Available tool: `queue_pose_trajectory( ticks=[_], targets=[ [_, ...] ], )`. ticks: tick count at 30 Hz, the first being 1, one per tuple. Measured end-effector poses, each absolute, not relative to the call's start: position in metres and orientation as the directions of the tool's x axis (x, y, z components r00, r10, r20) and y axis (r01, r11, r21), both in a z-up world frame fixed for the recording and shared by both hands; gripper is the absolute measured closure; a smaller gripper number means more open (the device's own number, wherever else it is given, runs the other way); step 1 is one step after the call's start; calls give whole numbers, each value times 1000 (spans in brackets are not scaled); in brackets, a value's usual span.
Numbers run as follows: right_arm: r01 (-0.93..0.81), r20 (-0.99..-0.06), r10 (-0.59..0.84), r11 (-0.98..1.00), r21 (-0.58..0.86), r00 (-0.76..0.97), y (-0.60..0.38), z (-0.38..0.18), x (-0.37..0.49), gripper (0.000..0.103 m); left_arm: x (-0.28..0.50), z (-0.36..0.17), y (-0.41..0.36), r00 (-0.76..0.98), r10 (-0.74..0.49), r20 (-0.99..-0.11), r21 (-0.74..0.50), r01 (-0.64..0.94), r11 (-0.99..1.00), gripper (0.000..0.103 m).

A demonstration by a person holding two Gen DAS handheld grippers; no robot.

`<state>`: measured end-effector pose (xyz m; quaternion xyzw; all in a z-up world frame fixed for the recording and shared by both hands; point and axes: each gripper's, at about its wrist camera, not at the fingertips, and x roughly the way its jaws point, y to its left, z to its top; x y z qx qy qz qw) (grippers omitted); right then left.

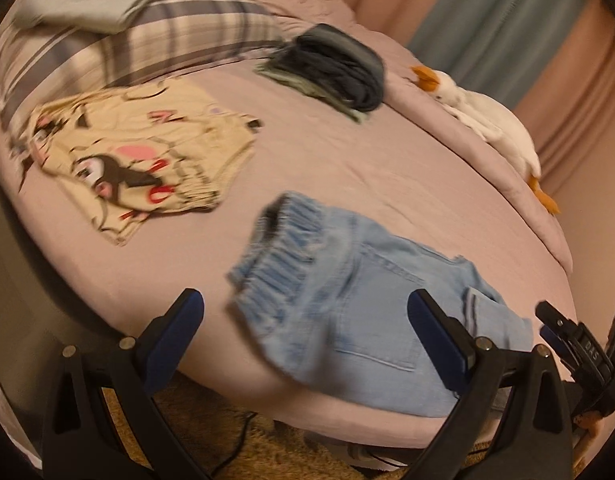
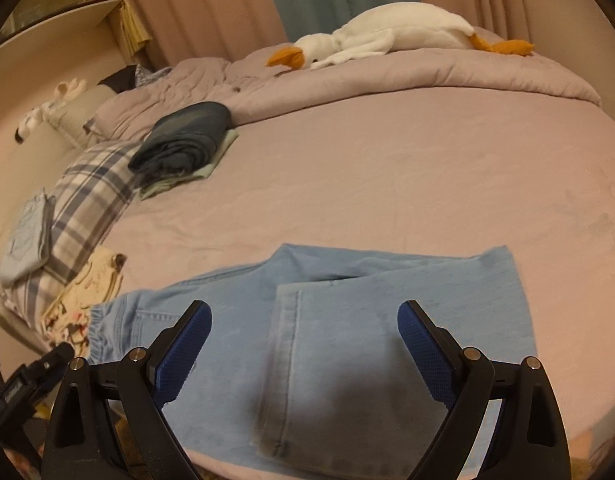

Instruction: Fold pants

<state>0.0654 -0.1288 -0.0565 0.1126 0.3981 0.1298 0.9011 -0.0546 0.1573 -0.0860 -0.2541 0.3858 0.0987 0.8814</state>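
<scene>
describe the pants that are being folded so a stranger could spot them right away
On the pink bed, look at the near edge, right in front of both open claws. The light blue jeans lie there, legs folded across each other, elastic waistband toward the plaid pillow. Unlike the cream cartoon-print garment beside them and the dark folded stack farther back, they are pale denim.

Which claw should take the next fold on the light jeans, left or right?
Probably right. The right claw hangs open over the folded leg ends of the jeans; the left claw, also open, sits by the waistband, suited to anchoring.
</scene>
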Motion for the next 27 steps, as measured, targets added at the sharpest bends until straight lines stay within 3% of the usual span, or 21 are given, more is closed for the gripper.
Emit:
queue_pose_trajectory(
  ticks=[12, 27],
  targets=[
    [-267, -655, 423, 906, 329, 627, -94, -53, 57, 9, -68, -110, 189, 682, -79, -727, -467, -407, 785, 2],
    [-317, -668, 451, 892, 322, 592, -77, -56, 53, 9, -57, -135, 187, 649, -157, -745, -507, -398, 764, 11]
  ],
)
